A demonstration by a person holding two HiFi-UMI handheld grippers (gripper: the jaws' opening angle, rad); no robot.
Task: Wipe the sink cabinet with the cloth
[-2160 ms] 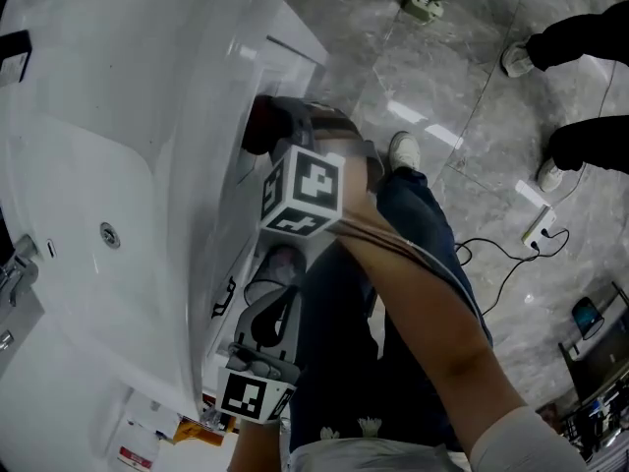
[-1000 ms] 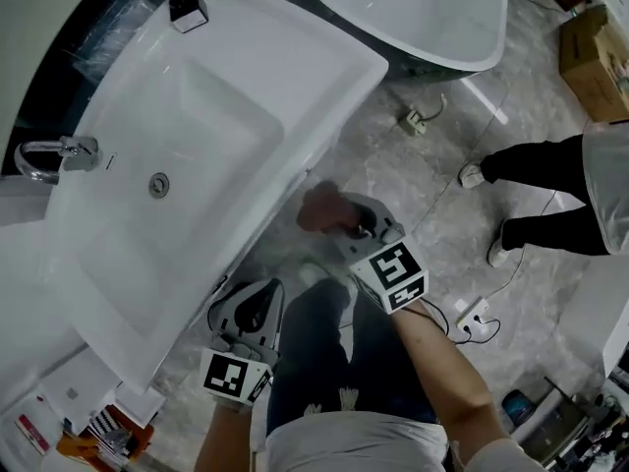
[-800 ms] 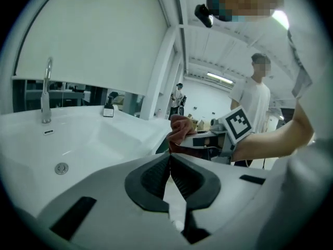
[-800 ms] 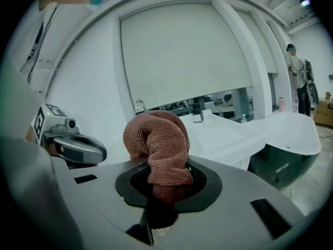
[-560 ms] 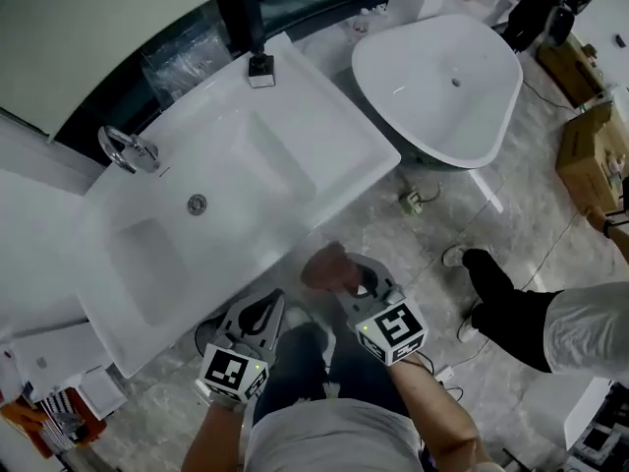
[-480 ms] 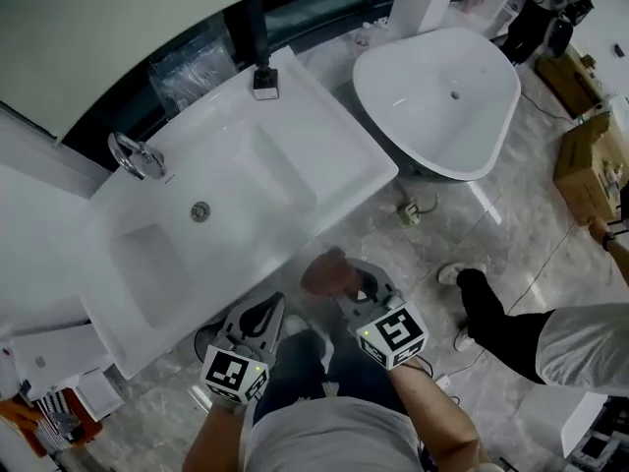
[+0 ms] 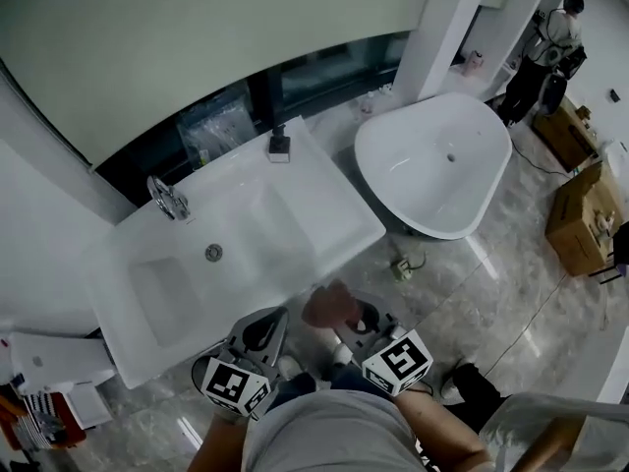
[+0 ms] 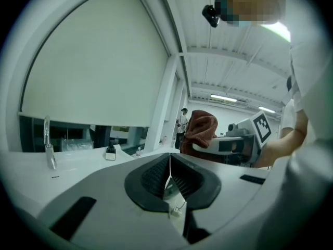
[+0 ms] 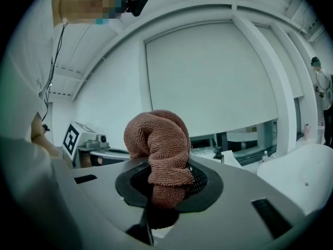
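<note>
Nearest me, at the bottom centre of the head view, I hold two tongs side by side above my own torso. The left tongs (image 8: 169, 170) are closed flat with nothing between them. The right tongs (image 9: 165, 187) are clamped on the brown cloth (image 9: 160, 149), which stands up from them in a bunched, folded wad, held low down by only part of its bulk. In the head view that cloth sits just below the front edge of the white sink (image 7: 324, 226), apart from it. The sink cabinet lies under that sink, and its front is hidden from above by the overhanging rim. Further up the frame are the tap (image 7: 167, 197) at the sink's back left, a small dark dispenser (image 7: 279, 144) at its back edge, and a separate oval basin (image 7: 432, 160) to the upper right. I judge the main risk to be the grip: pressed and dragged on a cabinet face, the wad could pull free and drop to the floor (image 7: 491, 273). Reaching under the rim unseen, I could also knock the hard tongs against the sink, or scrape the cabinet where the cloth does not cover them.
</note>
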